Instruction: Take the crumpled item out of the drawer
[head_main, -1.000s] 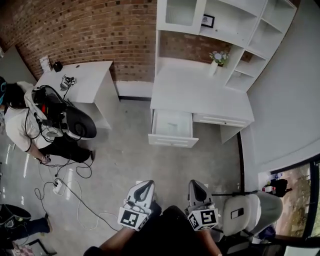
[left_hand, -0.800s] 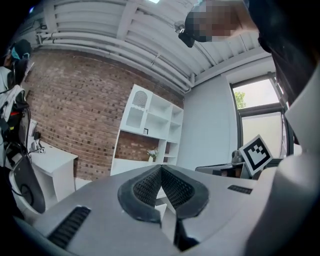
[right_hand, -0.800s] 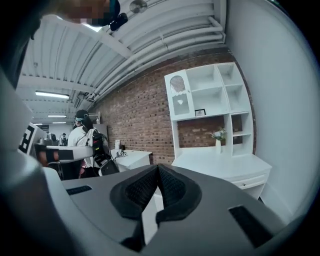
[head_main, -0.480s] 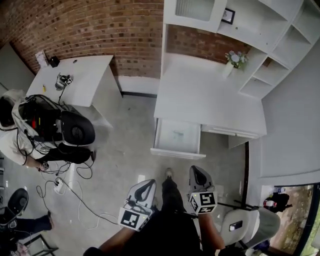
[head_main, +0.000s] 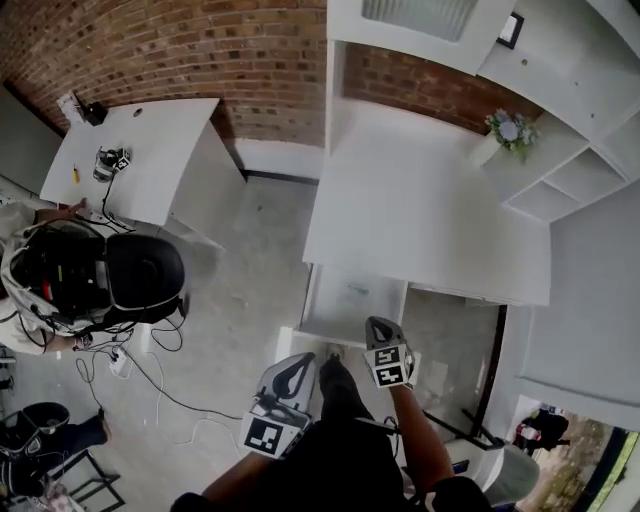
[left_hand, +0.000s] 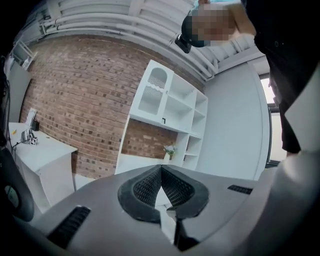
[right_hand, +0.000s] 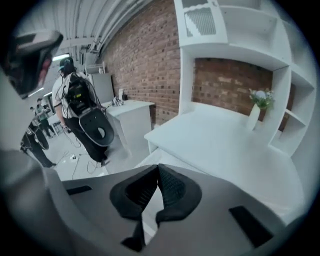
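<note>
The white desk (head_main: 430, 220) has one drawer (head_main: 325, 330) pulled out toward me. Its inside looks pale with only a faint mark; I cannot make out the crumpled item. My right gripper (head_main: 378, 324) is shut and empty, its tip just over the drawer's front right corner. My left gripper (head_main: 297, 361) hangs lower and to the left, short of the drawer front, also shut on nothing. In the left gripper view the left gripper (left_hand: 161, 168) has its pads meeting. The right gripper (right_hand: 158, 166) points at the desk top (right_hand: 225, 135).
A vase of flowers (head_main: 507, 130) stands at the desk's back right under white shelves (head_main: 590, 70). To the left are a black chair (head_main: 145, 272) with a person, a small white table (head_main: 140, 150) and floor cables (head_main: 150, 370). A brick wall (head_main: 200, 50) lies behind.
The view has closed in on the desk and drawer. My right gripper has advanced to the drawer's front edge. The left gripper has stayed low in the frame.
</note>
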